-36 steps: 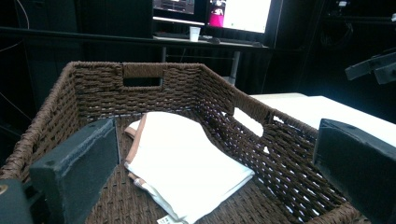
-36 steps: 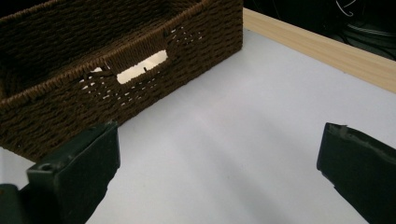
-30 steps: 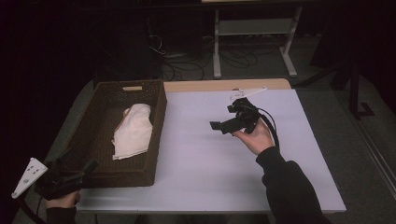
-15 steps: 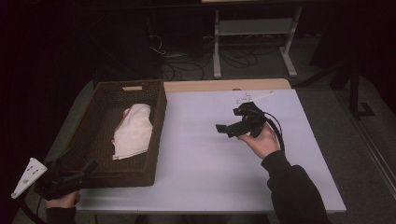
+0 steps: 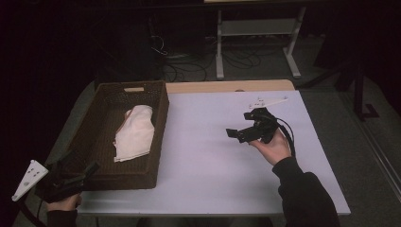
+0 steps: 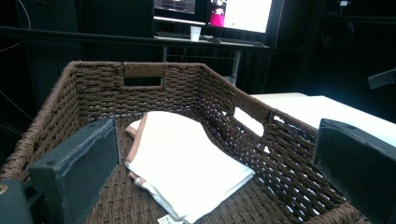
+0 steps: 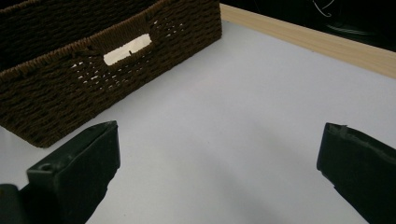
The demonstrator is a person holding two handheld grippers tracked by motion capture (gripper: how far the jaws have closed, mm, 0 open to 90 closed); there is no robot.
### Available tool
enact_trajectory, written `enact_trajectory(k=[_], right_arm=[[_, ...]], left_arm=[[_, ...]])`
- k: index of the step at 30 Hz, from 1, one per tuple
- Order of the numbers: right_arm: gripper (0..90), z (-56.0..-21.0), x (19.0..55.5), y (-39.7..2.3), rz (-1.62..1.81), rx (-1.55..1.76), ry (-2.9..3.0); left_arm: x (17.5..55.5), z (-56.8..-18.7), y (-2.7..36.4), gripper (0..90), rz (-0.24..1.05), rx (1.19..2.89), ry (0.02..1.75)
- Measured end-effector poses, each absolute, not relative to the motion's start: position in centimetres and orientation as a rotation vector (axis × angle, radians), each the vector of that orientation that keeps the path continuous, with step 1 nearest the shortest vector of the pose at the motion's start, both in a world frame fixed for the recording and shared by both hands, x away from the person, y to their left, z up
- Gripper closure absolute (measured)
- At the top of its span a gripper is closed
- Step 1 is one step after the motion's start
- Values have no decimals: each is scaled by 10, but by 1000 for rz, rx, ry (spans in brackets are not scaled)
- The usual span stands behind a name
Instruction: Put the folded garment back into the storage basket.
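A brown woven basket (image 5: pixel 161 123) stands on the left part of the white table (image 5: pixel 203 179). A folded white cloth (image 5: pixel 135 135) lies inside it. My left gripper (image 5: pixel 82 172) hovers at the basket's near left corner, open and holding nothing. In the left gripper view the open gripper (image 6: pixel 215 140) looks along the basket (image 6: pixel 140 88) over the cloth (image 6: pixel 187 163). A hand holds my right gripper (image 5: pixel 236 134) above the table's right half, pointing toward the basket. In the right gripper view that gripper (image 7: pixel 219 154) is open above bare table, with the basket's side wall (image 7: pixel 93 60) ahead.
A wooden strip (image 5: pixel 227 86) runs along the table's far edge. Beyond it are a desk frame (image 5: pixel 255 42) and floor cables (image 5: pixel 189 71). A lit monitor (image 6: pixel 243 11) and a cup (image 6: pixel 195 32) sit on a far desk.
My right gripper has drifted a little toward the table's near edge and to the right, still open. The left gripper, basket and cloth have not moved.
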State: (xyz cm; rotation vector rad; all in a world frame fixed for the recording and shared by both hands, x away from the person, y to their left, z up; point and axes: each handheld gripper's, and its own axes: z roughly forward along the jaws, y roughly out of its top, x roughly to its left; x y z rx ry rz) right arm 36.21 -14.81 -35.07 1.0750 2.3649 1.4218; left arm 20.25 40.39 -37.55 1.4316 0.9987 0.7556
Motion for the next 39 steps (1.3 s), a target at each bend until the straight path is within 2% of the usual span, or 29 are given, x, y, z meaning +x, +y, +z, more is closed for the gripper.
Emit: enact_trajectory(k=[39], right_arm=[[0,-381,319,-212,1392,1133,2278]], left_arm=[[203,-376,404,0,759,1436,1003]])
